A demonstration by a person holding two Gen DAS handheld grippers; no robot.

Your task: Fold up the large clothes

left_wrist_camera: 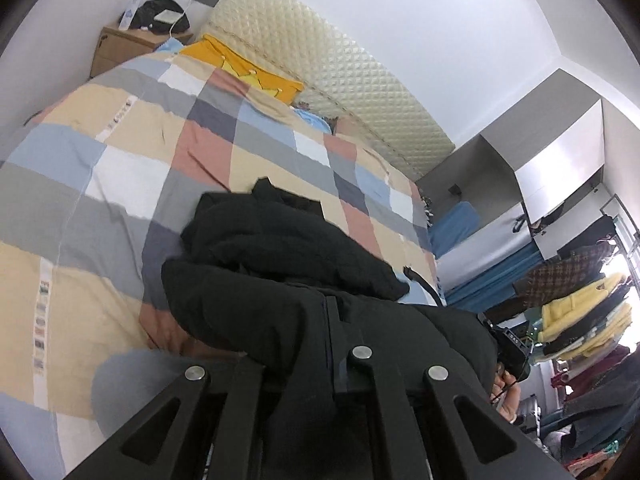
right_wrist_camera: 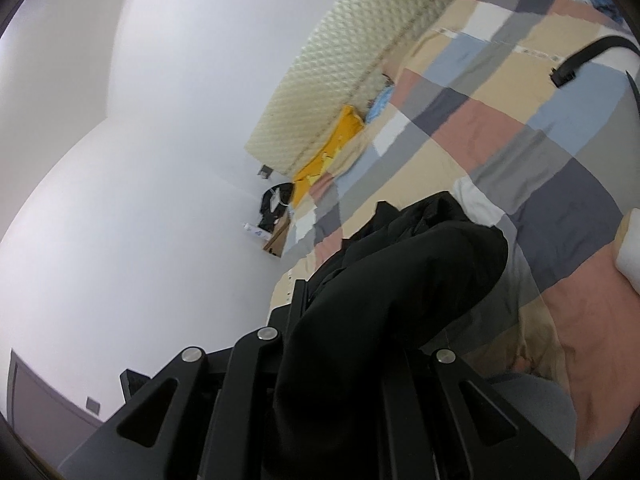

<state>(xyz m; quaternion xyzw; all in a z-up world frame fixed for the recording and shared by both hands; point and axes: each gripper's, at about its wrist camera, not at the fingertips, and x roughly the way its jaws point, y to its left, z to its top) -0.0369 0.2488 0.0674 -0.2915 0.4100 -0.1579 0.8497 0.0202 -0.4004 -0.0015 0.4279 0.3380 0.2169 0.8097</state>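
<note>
A big black coat (left_wrist_camera: pixel 288 264) lies bunched on the checked duvet (left_wrist_camera: pixel 120 152) of a bed. Its near part is lifted and drapes over my left gripper (left_wrist_camera: pixel 320 344), which is shut on the fabric with its fingertips hidden in the folds. In the right wrist view the same coat (right_wrist_camera: pixel 400 288) hangs over my right gripper (right_wrist_camera: pixel 340 320), also shut on the cloth and raised above the duvet (right_wrist_camera: pixel 500 128). A black strap (right_wrist_camera: pixel 580 60) trails across the bed. At the coat's right edge a person's hand (left_wrist_camera: pixel 507 398) shows.
A quilted cream headboard (left_wrist_camera: pixel 332 76) backs the bed, with a yellow cloth (left_wrist_camera: pixel 248 68) at its foot. A wooden nightstand (left_wrist_camera: pixel 120 44) carries a black bag and a bottle. A rack of hanging clothes (left_wrist_camera: pixel 580 312) and a grey cabinet (left_wrist_camera: pixel 552 168) stand beyond the bed's right side.
</note>
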